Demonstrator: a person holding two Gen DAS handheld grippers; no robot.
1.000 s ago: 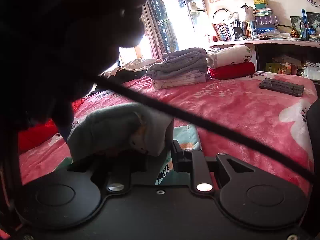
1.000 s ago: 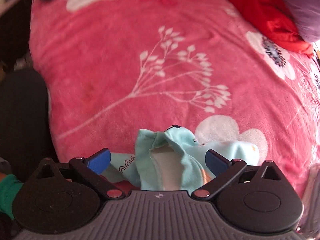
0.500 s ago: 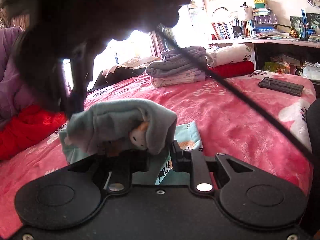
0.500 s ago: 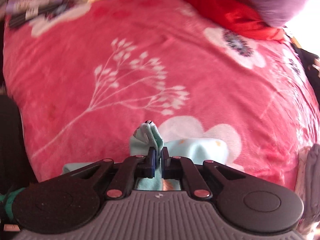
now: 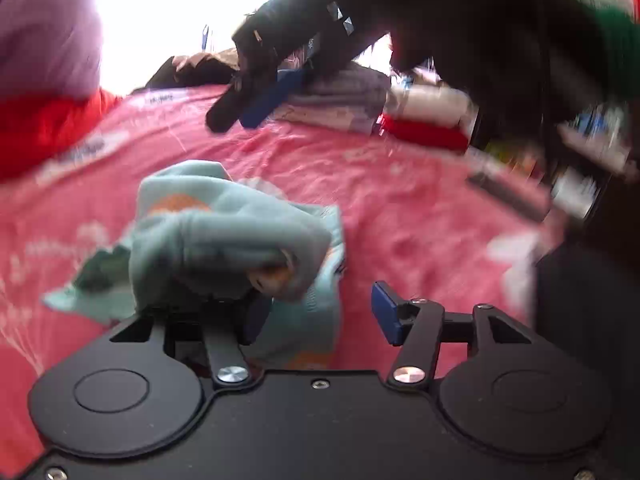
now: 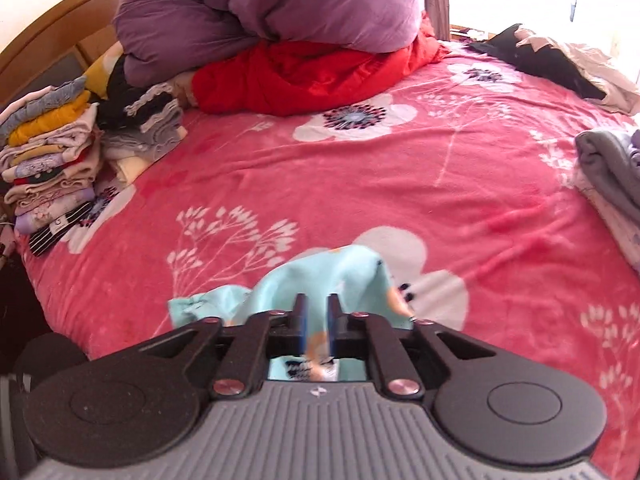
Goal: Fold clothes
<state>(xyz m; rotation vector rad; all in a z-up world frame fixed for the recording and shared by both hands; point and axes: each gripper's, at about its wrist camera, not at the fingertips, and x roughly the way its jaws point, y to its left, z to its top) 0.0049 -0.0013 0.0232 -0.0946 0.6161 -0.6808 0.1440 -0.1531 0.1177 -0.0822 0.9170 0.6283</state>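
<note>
A light teal garment (image 5: 224,232) with orange prints lies bunched on the pink flowered blanket (image 5: 400,208). My left gripper (image 5: 320,312) is low over it, jaws opening. The cloth hangs over the left finger and hides it. The blue right pad (image 5: 386,312) stands clear of the cloth. In the right wrist view the teal garment (image 6: 328,272) lies just beyond and under my right gripper (image 6: 317,312), whose jaws are opening, a narrow gap between them. The left wrist view shows the right gripper (image 5: 236,108) raised above the blanket with no cloth at its tips.
Stacks of folded clothes (image 6: 52,160) stand at the bed's left edge. A purple duvet (image 6: 280,0) and a red quilt (image 6: 312,76) fill the head end. A grey folded pile (image 6: 608,168) sits at the right, and dark and white clothes (image 6: 560,56) lie by the window.
The left jaws, shut on the teal garment before, have parted. The right gripper closed on the garment's edge, then parted a little, rose and swung toward the head of the bed.
</note>
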